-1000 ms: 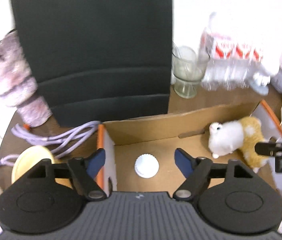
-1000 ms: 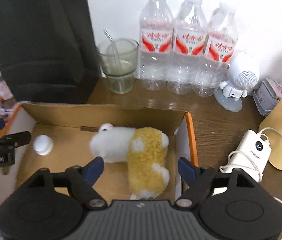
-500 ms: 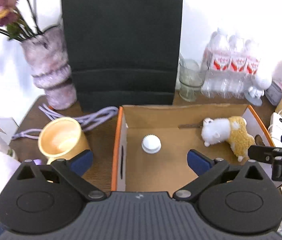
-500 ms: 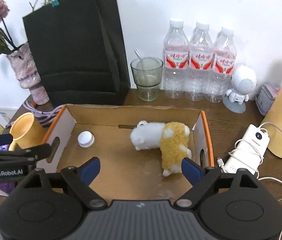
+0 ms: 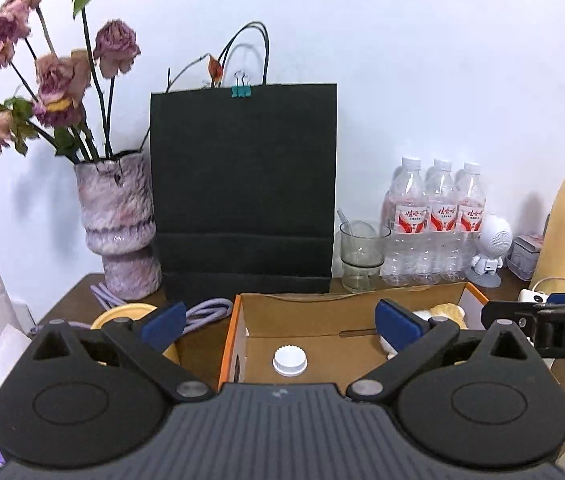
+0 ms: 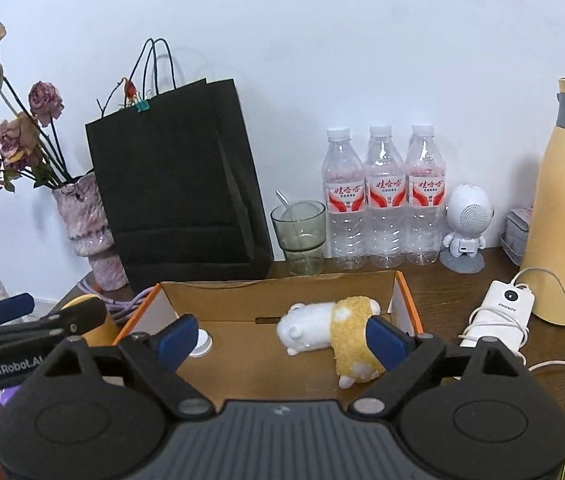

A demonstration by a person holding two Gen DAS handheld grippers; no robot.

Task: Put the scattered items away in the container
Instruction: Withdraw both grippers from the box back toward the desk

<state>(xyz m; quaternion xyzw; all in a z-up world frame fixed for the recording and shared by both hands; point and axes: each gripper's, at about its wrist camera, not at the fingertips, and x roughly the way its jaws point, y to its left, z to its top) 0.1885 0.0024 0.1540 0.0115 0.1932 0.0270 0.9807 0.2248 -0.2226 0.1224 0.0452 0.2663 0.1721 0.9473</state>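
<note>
Both items look already dropped off: the white bottle cap (image 5: 289,360) lies on the floor of the cardboard box (image 5: 322,310) toward its left side, and the plush toy (image 6: 332,330) lies on its side toward the right end, the two well apart. The left tongs (image 5: 278,320) stand wide open with nothing between them, and the right tongs (image 6: 282,338) have just been opening and are likewise empty; the toy sits beyond them, not pinched. Judging by this, the placing step is over and both hands are at the near edge of the box, aimed gently downward across it toward the far wall. Whether anything is left to tidy is the open question: a yellow cup (image 5: 122,314) and a purple cable (image 5: 206,307) sit on the tabletop (image 6: 462,276) just left of the box, and a white charger (image 6: 498,314) lies to its right. If those count, the next move calls for swinging the left tongs leftward to the cup.
</note>
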